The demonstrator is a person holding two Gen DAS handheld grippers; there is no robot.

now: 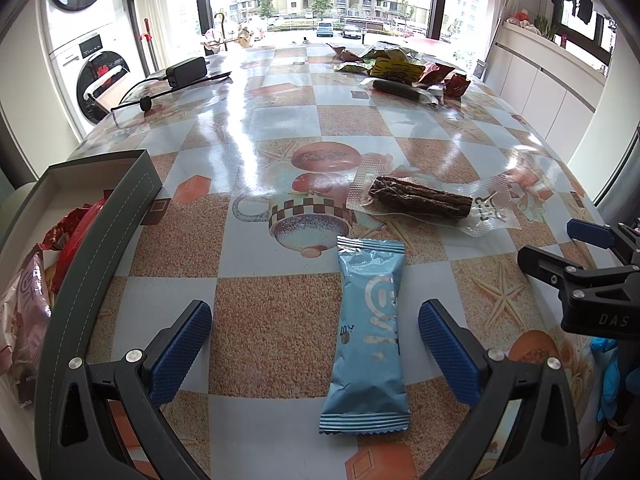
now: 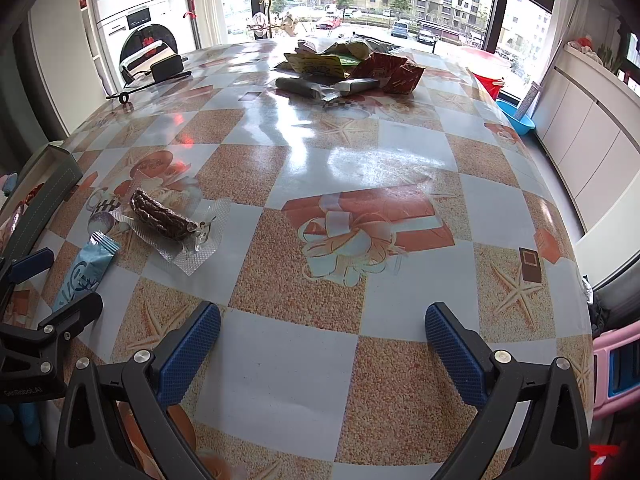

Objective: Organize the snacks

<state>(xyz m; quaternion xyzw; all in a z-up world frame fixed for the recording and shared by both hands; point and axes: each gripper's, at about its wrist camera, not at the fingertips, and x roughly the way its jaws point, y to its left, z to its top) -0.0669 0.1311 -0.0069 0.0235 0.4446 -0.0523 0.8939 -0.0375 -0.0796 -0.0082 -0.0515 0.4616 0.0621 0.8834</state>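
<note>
A round table fills most of both views, covered by a glossy checked oilcloth in pale blue and grainy orange squares, printed with starfish, teacups and a ribboned gift box. Window light is reflected in streaks across its centre.

At the left edge of the left wrist view a shallow grey box with stitched, leather-like walls is seen; crinkled red and pink snack packets lie inside it. The same box appears at the far left of the right wrist view.

At the upper right of the left wrist view a loose pile of snacks is spread out in yellow, red and green foil wrappers, with one dark bar at its front.

The left gripper is seen at the bottom of its own frame, its ribbed blue pads wide apart. Between them, touching neither, a long light-blue foil packet with crimped ends lies flat on the cloth. Just above it, near the frame's centre right, a dark, wrinkled stick-shaped snack sealed in clear embossed plastic is laid crosswise.

The right gripper is held at the bottom of its own frame with its pads apart, over bare cloth, nothing between them.

A black power adapter with its cable rests at the upper left of the left wrist view.
</note>
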